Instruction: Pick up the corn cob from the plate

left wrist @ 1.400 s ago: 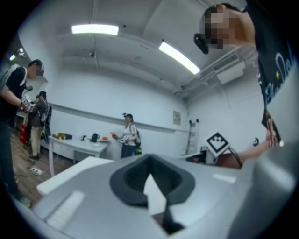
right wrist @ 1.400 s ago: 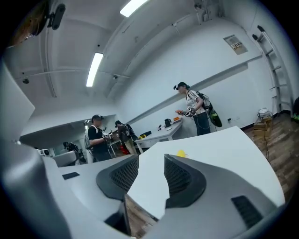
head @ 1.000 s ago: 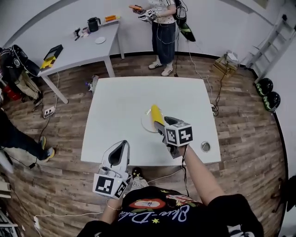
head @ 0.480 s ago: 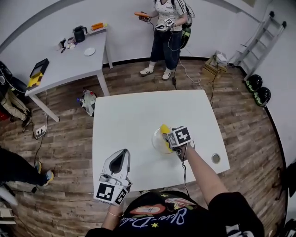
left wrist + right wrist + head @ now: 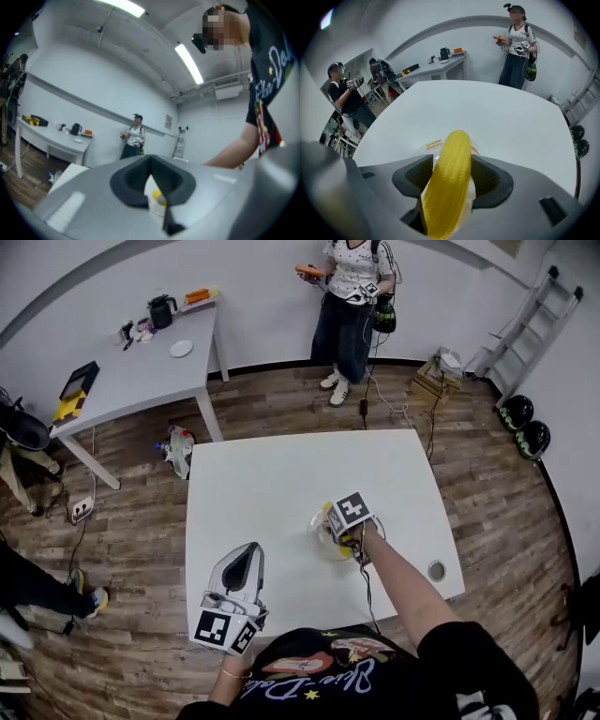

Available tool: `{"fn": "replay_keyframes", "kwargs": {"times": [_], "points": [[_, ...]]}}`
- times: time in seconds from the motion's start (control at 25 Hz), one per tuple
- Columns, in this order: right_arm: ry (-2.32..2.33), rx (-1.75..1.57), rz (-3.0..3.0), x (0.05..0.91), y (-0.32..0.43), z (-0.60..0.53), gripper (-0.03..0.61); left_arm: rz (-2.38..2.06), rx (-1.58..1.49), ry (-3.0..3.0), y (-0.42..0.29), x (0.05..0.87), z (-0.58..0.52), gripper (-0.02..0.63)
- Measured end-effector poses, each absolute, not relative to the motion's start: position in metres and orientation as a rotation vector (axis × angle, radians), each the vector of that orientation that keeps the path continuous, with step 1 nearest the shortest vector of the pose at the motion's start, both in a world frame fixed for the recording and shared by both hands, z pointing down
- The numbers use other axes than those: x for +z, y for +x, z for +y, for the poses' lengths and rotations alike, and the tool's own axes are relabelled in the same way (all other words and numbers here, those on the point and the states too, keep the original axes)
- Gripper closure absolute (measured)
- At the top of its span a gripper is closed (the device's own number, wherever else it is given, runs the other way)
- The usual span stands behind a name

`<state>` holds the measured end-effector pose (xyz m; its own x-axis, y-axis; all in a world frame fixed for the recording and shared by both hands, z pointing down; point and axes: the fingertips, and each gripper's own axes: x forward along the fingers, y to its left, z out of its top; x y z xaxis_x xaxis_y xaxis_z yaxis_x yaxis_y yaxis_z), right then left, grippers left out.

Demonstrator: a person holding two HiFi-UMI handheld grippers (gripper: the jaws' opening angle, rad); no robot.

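A yellow corn cob (image 5: 450, 173) lies between the jaws of my right gripper (image 5: 451, 164), its far end over the white plate (image 5: 429, 149). The jaws are opening, and thin slivers of plate show between the cob and the pads. In the head view the right gripper (image 5: 339, 538) points steeply down into the plate (image 5: 317, 538), with a bit of cob (image 5: 335, 526) visible beside its marker cube. My left gripper (image 5: 246, 554) hovers level at the table's near left, jaws together and empty. Through its view (image 5: 151, 176) I see the cob (image 5: 157, 194) far ahead.
The white table (image 5: 272, 484) has a round hole (image 5: 436, 570) near its right front corner. A person (image 5: 352, 296) stands by the far wall. A grey side table (image 5: 141, 362) with small items is at back left, a ladder (image 5: 534, 334) at back right.
My right gripper has come down with the cob, tipping from a shallow angle to steeply down into the plate. The left gripper stays near the table's front edge.
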<state>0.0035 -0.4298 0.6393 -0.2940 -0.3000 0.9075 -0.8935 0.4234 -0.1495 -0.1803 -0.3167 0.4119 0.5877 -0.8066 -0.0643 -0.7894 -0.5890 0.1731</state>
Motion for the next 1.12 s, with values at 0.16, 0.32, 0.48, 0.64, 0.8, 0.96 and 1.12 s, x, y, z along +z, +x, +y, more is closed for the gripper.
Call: {"fn": "replay_keyframes", "kwargs": {"times": [0.16,0.32,0.48,0.64,0.8,0.96,1.12], "points": [[0.952,0.788,-1.755,0.641,0.005,-0.432,0.342,-1.345,-0.183,2.692,-0.168,0.411,-0.315,0.624],[0.953,0.654,-1.753,0.642,0.009,-0.433,0.342,-1.345,-0.223,2.636,-0.168,0.414,-0.315,0.624],[1.058,0.636,-1.861,0.638,0.009,-0.434,0.339,-1.363,-0.221,2.636,-0.168,0.41,-0.313,0.623],[1.159,0.644,-1.935,0.624,0.014,-0.429,0.339,-1.38,-0.207,2.638,-0.169,0.408,-0.313,0.624],[1.281,0.645,-2.064,0.592,0.024,-0.424,0.341,-1.378,-0.198,2.633,-0.166,0.409,-0.315,0.624],[1.422,0.649,-2.197,0.549,0.04,-0.41,0.341,-1.343,-0.175,2.663,-0.15,0.407,-0.317,0.624],[1.577,0.577,-2.338,0.491,0.056,-0.397,0.341,-1.321,-0.161,2.686,-0.137,0.405,-0.322,0.624]]}}
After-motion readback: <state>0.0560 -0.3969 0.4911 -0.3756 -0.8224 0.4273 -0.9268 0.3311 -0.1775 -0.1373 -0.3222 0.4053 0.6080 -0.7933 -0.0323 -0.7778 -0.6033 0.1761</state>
